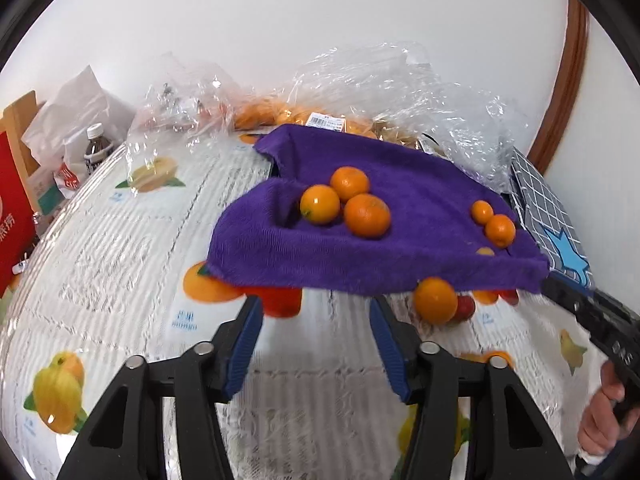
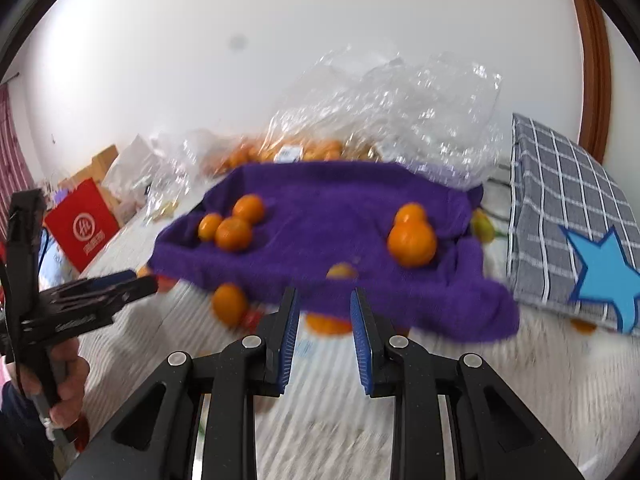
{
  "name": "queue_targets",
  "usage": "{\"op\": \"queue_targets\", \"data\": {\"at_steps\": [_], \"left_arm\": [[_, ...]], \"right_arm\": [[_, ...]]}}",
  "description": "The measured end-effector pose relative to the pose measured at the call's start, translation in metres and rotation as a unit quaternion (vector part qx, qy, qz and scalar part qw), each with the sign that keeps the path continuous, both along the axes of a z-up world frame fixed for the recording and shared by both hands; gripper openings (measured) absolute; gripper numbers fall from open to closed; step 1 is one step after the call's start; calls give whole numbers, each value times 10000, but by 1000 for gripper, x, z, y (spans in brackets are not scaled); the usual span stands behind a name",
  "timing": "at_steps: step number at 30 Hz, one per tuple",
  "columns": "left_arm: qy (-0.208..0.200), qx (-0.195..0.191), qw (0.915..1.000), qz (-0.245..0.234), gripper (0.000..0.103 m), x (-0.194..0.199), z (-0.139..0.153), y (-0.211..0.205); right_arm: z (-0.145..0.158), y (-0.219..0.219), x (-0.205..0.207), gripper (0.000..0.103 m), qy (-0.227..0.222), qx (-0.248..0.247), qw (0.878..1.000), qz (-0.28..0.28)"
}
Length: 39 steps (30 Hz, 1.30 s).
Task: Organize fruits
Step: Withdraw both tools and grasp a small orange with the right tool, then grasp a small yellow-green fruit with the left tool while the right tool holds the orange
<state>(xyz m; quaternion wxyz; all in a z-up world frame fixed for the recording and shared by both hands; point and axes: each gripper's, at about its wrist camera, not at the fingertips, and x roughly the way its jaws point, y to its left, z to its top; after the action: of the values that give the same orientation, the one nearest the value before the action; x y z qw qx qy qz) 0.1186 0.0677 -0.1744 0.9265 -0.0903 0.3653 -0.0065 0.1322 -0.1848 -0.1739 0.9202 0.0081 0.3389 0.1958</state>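
1. L claw [image 1: 316, 320]: jaws wide apart, nothing between them; held low over the worktop [image 1: 120, 240], just short of the purple towel [image 1: 360, 256] front edge.
2. R claw [image 2: 325, 312]: jaws part open, narrower gap than L, nothing gripped; tips at the towel's near edge. R view blurred.
3. Towel lies rumpled on the worktop, w/ fruit on top: cluster of 3 oranges [image 1: 348, 200] left-centre, touching one another; pair of small oranges [image 1: 494, 222] toward the right edge, touching.
4. One more orange [image 1: 435, 300] on the worktop at the towel's front edge, just beside a small red fruit [image 1: 464, 307]; type cannot tell.
5. Behind towel: crumpled clear plastic bags [image 1: 380, 80] w/ more orange fruit inside.
6. Grey checked cloth w/ blue star [image 2: 568, 216] just right of towel.
7. Far left: red bag [image 2: 82, 230], dark bottle [image 1: 96, 150].
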Motion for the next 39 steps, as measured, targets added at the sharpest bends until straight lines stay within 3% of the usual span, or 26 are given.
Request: {"op": "queue_targets", "data": {"at_steps": [5,7,16,19,22,33,39], "left_arm": [[250,-373,9988,-169,43,-10,-17,8],[126,-498,9986,-102,42,-15,-15,14],[250,-447,9987,-3,41,-17,-20,15],[242,-431,9988,39,41,-18,-20,16],[240,-423,9988,11,41,-18,-20,15],[239,-463,9986,-35,41,-18,-20,14],[186,-520,9984,-115,41,-19,-19,13]], "right_arm": [[-14,8,-27,39,418,248,9984,305],[-19,15,-35,39,491,244,9977,403],[-37,44,-37,41,672,91,9959,605],[-41,47,-32,40,662,-87,9963,536],[-45,46,-28,31,698,-200,9959,542],[-47,41,-20,31,818,-90,9944,664],[-40,28,-32,31,473,-255,9972,527]]}}
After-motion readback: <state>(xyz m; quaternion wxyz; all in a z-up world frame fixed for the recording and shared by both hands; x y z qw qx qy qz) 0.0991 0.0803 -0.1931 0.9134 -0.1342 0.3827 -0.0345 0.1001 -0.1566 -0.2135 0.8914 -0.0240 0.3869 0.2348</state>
